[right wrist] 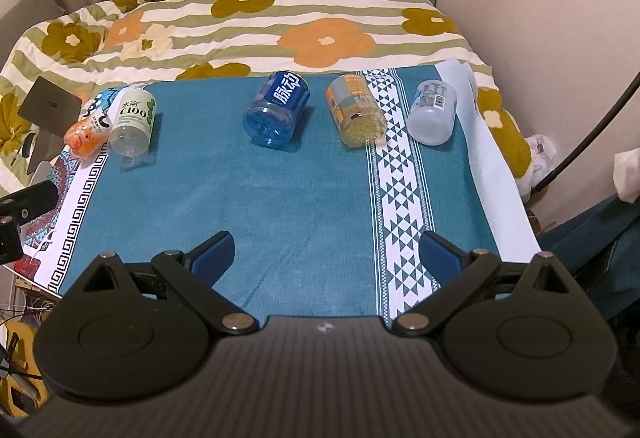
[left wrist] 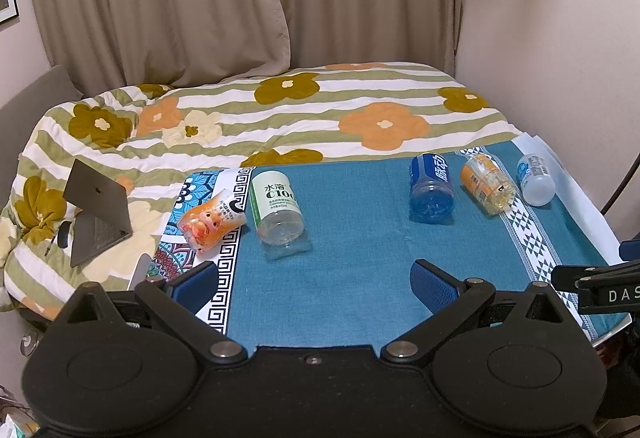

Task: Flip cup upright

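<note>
Teal cloth (right wrist: 300,198) is spread over the worktop, on which five cups are laid on their sides: orange cup (right wrist: 86,138), white-green cup (right wrist: 132,124), blue cup (right wrist: 276,110), yellow cup (right wrist: 356,110), clear cup (right wrist: 432,112). Left tongs (left wrist: 316,282) and right tongs (right wrist: 328,256) are held apart, empty.

Five cut-bottle cups lie on their sides on the teal cloth, ahead of both grippers: orange pig cup (left wrist: 210,221) touching the green-white cup (left wrist: 277,212) far left, blue cup (right wrist: 277,110) centre, amber cup (right wrist: 355,111), and clear cup (right wrist: 433,112) rightmost.
</note>
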